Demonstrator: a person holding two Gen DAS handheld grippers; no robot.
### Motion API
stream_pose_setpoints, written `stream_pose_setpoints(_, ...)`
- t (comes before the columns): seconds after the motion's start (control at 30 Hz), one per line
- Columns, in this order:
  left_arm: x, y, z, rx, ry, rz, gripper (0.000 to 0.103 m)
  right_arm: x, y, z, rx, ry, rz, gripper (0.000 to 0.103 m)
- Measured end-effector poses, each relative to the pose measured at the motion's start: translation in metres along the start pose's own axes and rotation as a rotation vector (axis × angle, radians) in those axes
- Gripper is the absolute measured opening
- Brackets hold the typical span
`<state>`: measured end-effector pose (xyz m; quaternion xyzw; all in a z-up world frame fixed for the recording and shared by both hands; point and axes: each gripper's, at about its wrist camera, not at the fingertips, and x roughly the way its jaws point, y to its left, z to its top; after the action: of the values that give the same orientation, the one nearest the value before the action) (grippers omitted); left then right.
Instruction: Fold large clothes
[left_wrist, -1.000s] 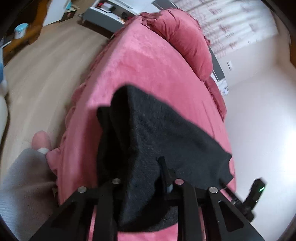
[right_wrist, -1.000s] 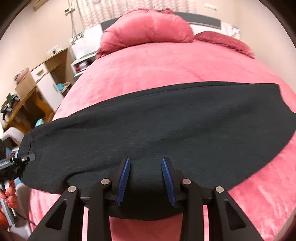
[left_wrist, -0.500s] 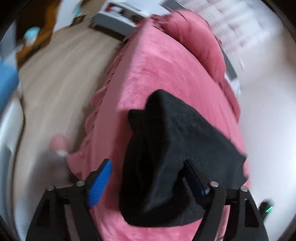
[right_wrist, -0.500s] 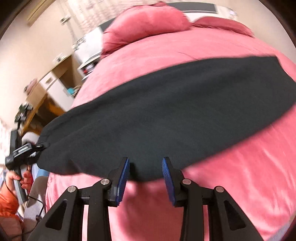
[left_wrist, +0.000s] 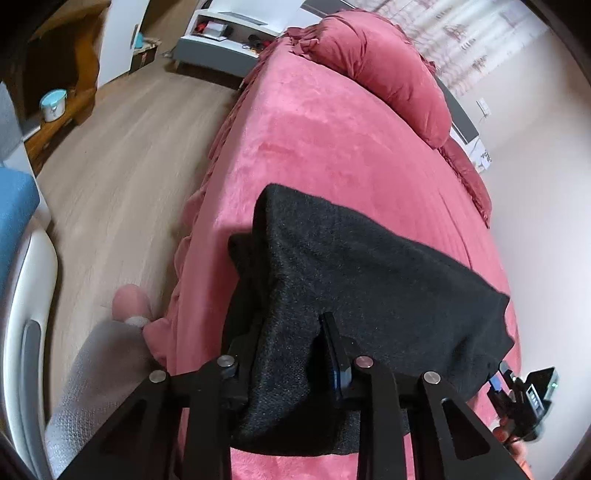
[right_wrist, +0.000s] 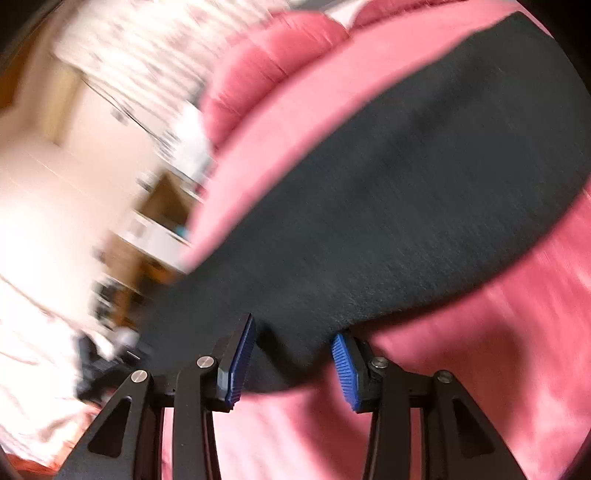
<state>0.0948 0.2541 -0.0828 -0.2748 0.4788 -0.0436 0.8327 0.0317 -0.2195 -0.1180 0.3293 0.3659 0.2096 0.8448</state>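
Here, we take the scene line by line.

Garment: a dark, knit-looking piece of clothing (left_wrist: 369, 280) lies on the pink bed (left_wrist: 325, 147), near its foot edge, with pillows (left_wrist: 388, 74) at the far end.

Long axis: from the right wrist view we see the garment (right_wrist: 406, 192) as one long band stretching away from the fingers toward the upper right; we judge it runs across the bed, not toward the pillows.

Left tool: our left tool (left_wrist: 291, 354) has fabric bunched between its fingers; one blue pad (left_wrist: 334, 365) shows at the cloth's edge, the other is hidden under it. We read it as clenched on the garment's near end.

Right tool: our right tool (right_wrist: 291, 362) is released, its blue pads standing wide apart with the garment's edge lying in the gap, not pinched. This view is heavily blurred, so finer contact we cannot tell.

Key relation: the garment lies directly ahead of both tools, and each sits at one end of the long axis.

Next move, as we judge it: the right tool needs to close on the edge between its pads so both ends can be lifted and brought over together.

Risk: the cloth is limp; a shallow pinch may slip.
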Motion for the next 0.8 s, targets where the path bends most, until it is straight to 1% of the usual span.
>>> stream_pose_setpoints(0.07,0.004,0.003,0.002,-0.027,0.012,0.002,0.027,0.010,0.001,0.003,-0.026,0.024,0.001,0.047)
stream_pose_setpoints(0.13,0.007,0.004,-0.002,-0.019,0.014,0.013,0.028,0.022,-0.004,-0.004,-0.032,0.107,0.000,0.048)
stream_pose_setpoints(0.17,0.006,0.005,-0.004,-0.020,0.009,0.007,0.029,0.027,-0.007,-0.009,-0.031,0.141,0.018,0.048)
stream_pose_setpoints(0.23,0.002,0.008,-0.009,-0.034,-0.012,-0.023,0.050,0.034,-0.002,-0.027,-0.068,0.183,0.075,0.049)
stream_pose_setpoints(0.27,0.002,0.010,-0.012,-0.047,-0.009,-0.027,0.070,0.044,0.004,-0.031,-0.112,0.208,0.084,0.050)
stream_pose_setpoints(0.3,0.004,0.011,-0.012,-0.054,-0.006,-0.028,0.069,0.048,0.013,-0.035,-0.179,0.223,0.062,0.050)
stream_pose_setpoints(0.33,0.007,0.010,-0.013,-0.052,0.003,-0.018,0.063,0.051,0.023,-0.035,-0.241,0.212,0.032,0.050)
stream_pose_setpoints(0.37,0.009,0.008,-0.013,-0.041,0.016,-0.003,0.038,0.053,0.030,-0.031,-0.286,0.179,0.013,0.050)
stream_pose_setpoints(0.4,0.011,0.003,-0.012,-0.026,0.033,0.011,0.033,0.053,0.035,-0.023,-0.298,0.139,0.011,0.050)
stream_pose_setpoints(0.43,0.010,-0.003,-0.010,-0.013,0.031,0.034,0.031,0.053,0.037,-0.017,-0.282,0.113,0.026,0.050)
stream_pose_setpoints(0.5,0.007,-0.010,-0.005,-0.001,0.027,0.049,0.027,0.061,0.044,-0.005,-0.245,0.092,0.083,0.050)
stream_pose_setpoints(0.53,0.005,-0.011,-0.002,-0.018,0.032,0.040,0.026,0.067,0.049,-0.006,-0.262,0.107,0.102,0.050)
stream_pose_setpoints(0.57,0.004,-0.010,0.001,-0.036,0.037,0.030,0.026,0.074,0.056,-0.010,-0.308,0.152,0.126,0.050)
stream_pose_setpoints(0.6,0.003,-0.009,0.004,-0.055,0.045,0.022,0.025,0.090,0.069,-0.021,-0.391,0.244,0.122,0.056)
stream_pose_setpoints(0.63,0.002,-0.007,0.005,-0.065,0.054,0.018,0.025,0.101,0.075,-0.028,-0.443,0.303,0.104,0.063)
stream_pose_setpoints(0.67,0.002,-0.007,0.006,-0.062,0.057,0.019,0.024,0.113,0.084,-0.038,-0.533,0.359,0.055,0.063)
stream_pose_setpoints(0.7,0.000,-0.008,0.005,-0.050,0.058,0.023,0.023,0.116,0.090,-0.045,-0.625,0.357,-0.001,0.052)
stream_pose_setpoints(0.73,-0.002,-0.009,0.004,-0.042,0.060,0.024,0.023,0.114,0.092,-0.045,-0.646,0.349,-0.024,0.036)
stream_pose_setpoints(0.77,-0.004,-0.009,0.004,-0.042,0.063,0.020,0.022,0.108,0.088,-0.037,-0.592,0.348,0.003,0.029)
stream_pose_setpoints(0.8,-0.006,-0.008,0.004,-0.048,0.065,0.009,0.022,0.100,0.087,-0.031,-0.560,0.337,0.022,0.016)
